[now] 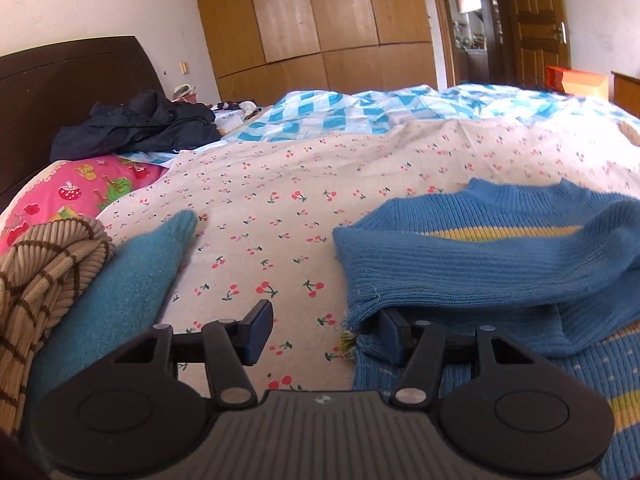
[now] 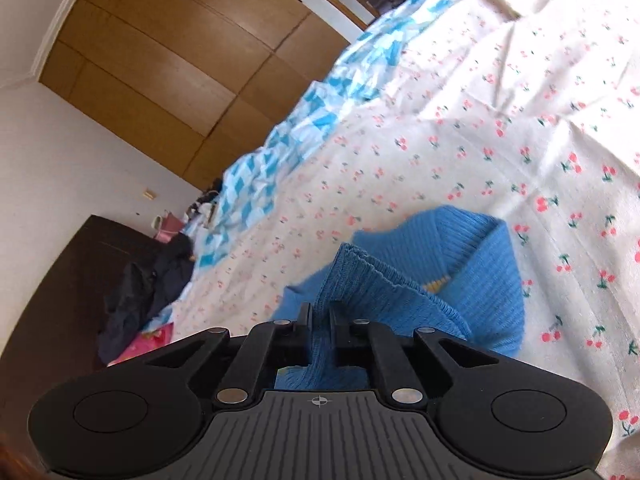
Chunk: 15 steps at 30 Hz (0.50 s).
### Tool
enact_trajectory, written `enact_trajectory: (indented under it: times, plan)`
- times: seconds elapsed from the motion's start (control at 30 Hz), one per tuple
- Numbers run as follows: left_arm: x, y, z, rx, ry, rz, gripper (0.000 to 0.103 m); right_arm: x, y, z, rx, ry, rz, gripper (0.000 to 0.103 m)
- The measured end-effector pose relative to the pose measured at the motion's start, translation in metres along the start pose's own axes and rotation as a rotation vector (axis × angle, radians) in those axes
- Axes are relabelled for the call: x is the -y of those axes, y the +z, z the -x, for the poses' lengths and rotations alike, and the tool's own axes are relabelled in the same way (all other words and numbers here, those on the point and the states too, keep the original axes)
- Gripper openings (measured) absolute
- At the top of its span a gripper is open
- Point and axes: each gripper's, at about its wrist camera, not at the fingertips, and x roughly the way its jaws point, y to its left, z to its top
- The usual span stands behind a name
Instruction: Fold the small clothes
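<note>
A small blue knit sweater (image 1: 480, 256) with yellow stripes lies on the cherry-print bedsheet (image 1: 288, 184) at the right of the left wrist view, one sleeve folded across its chest. My left gripper (image 1: 324, 332) is open, low over the sheet at the sweater's left edge; its right finger sits under the sleeve's cuff, its left finger over bare sheet. In the right wrist view my right gripper (image 2: 320, 320) is shut on a fold of the blue sweater (image 2: 432, 264) and holds it lifted above the sheet (image 2: 500, 128).
A teal knit garment (image 1: 132, 276) and a tan striped garment (image 1: 44, 276) lie at the left. A pink pillow (image 1: 72, 192) and dark clothes (image 1: 136, 128) lie near the headboard. A blue checked quilt (image 1: 360, 108) covers the far side; wardrobe (image 1: 312, 16) behind.
</note>
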Motion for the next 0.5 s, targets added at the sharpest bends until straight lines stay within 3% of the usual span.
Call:
enact_trajectory:
  times: [0.23,0.33,0.4,0.5]
  plan:
    - [-0.008,0.003,0.002,0.015,-0.003,0.038,0.061,-0.04,0.009,0.021,0.092,0.124,0.103,0.004]
    - [-0.006,0.001,-0.002,-0.017,-0.012,0.025,0.061,-0.024,-0.004,0.022,0.055,0.022,0.154,0.004]
    - [-0.005,0.0,-0.002,-0.027,-0.016,0.017,0.061,0.006,-0.016,0.017,-0.007,-0.093,0.115,0.004]
    - [-0.004,0.0,-0.001,-0.026,-0.015,0.007,0.061,0.045,-0.027,0.018,-0.061,-0.164,0.015,0.005]
